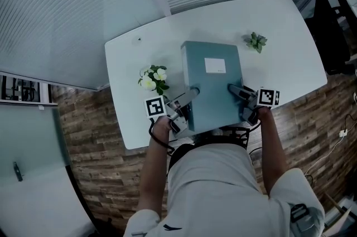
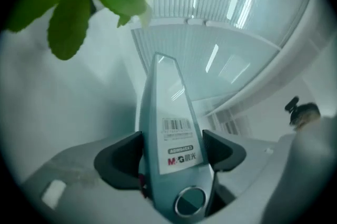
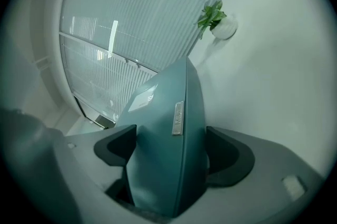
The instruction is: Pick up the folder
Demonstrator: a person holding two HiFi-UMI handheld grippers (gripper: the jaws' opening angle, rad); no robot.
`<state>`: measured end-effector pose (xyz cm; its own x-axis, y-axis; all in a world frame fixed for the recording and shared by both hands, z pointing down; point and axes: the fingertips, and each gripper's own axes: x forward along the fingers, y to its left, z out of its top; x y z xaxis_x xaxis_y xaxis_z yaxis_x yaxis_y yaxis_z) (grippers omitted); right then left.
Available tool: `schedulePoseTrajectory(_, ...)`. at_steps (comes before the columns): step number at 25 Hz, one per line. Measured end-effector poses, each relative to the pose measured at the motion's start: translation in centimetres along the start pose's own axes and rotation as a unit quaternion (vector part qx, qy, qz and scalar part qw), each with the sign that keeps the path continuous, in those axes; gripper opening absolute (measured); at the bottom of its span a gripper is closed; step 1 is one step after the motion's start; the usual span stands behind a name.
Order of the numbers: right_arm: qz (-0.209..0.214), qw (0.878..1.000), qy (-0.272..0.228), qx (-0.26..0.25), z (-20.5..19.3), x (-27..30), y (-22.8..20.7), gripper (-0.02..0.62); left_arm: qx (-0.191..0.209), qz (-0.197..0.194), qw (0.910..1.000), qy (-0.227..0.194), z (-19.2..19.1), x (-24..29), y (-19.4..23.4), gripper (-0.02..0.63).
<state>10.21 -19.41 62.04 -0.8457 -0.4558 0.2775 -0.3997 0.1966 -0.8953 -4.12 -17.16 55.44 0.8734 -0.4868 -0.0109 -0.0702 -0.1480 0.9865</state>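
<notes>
Head view: teal lever-arch folder (image 1: 212, 82) at near edge of white table (image 1: 279, 24). Left gripper (image 1: 191, 95) and right gripper (image 1: 237, 91) clamp its two sides. White flowers (image 1: 153, 78) just left of folder; small potted plant (image 1: 255, 40) farther right.
Left gripper view: jaws pinch labelled spine (image 2: 176, 144).
Right gripper view: jaws grasp folder, pads pressing both faces.

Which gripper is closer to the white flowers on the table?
Left. The left gripper grips the folder on the edge beside the flowers; the right gripper grips the opposite edge, the whole folder between it and them.
</notes>
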Motion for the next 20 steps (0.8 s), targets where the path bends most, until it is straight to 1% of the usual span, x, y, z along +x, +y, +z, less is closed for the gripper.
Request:
schedulePoseTrajectory(1, -0.003, 1.0, 0.005, -0.011, -0.2, 0.2, 0.1, 0.403, 0.031, 0.029, 0.9988, 0.026, -0.7, 0.4, 0.5, 0.377)
schedulePoseTrajectory(2, -0.007, 1.0, 0.012, -0.024, -0.4, 0.3, 0.3, 0.403, 0.058, 0.06, 0.9953, 0.05, -1.5, 0.6, 1.2, 0.385)
schedulePoseTrajectory(3, -0.009, 0.999, 0.018, -0.034, -0.6, 0.5, 0.4, 0.402, 0.074, 0.083, 0.9915, 0.068, -2.1, 0.8, 1.8, 0.385)
schedulePoseTrajectory(4, -0.01, 0.999, 0.023, -0.04, -0.7, 0.6, 0.5, 0.402, 0.079, 0.094, 0.9896, 0.075, -2.5, 0.7, 2.2, 0.385)
schedulePoseTrajectory(8, -0.008, 0.998, 0.026, -0.055, -0.4, 0.9, 1.0, 0.4, 0.075, 0.09, 0.9909, 0.066, -2.5, 0.5, 2.2, 0.385)
schedulePoseTrajectory(12, -0.002, 0.996, 0.01, -0.09, 0.6, 0.6, 2.5, 0.399, 0.11, 0.079, 0.9882, 0.071, -2.4, 0.6, 0.6, 0.385)
schedulePoseTrajectory(14, 0.007, 0.993, -0.002, -0.12, 1.5, 0.4, 4.0, 0.399, 0.138, 0.073, 0.9843, 0.081, -2.5, 0.7, -0.6, 0.385)
schedulePoseTrajectory(16, 0.029, 0.988, -0.011, -0.152, 2.4, 0.4, 5.8, 0.399, 0.184, 0.079, 0.9747, 0.099, -2.8, 0.7, -1.7, 0.385)
schedulePoseTrajectory(18, 0.048, 0.98, -0.024, -0.193, 3.3, 0.0, 7.7, 0.399, 0.241, 0.088, 0.9604, 0.108, -3.1, 0.7, -2.9, 0.385)
schedulePoseTrajectory(20, 0.067, 0.968, -0.042, -0.236, 4.4, -0.4, 9.9, 0.399, 0.291, 0.078, 0.9495, 0.088, -3.0, 0.6, -4.8, 0.385)
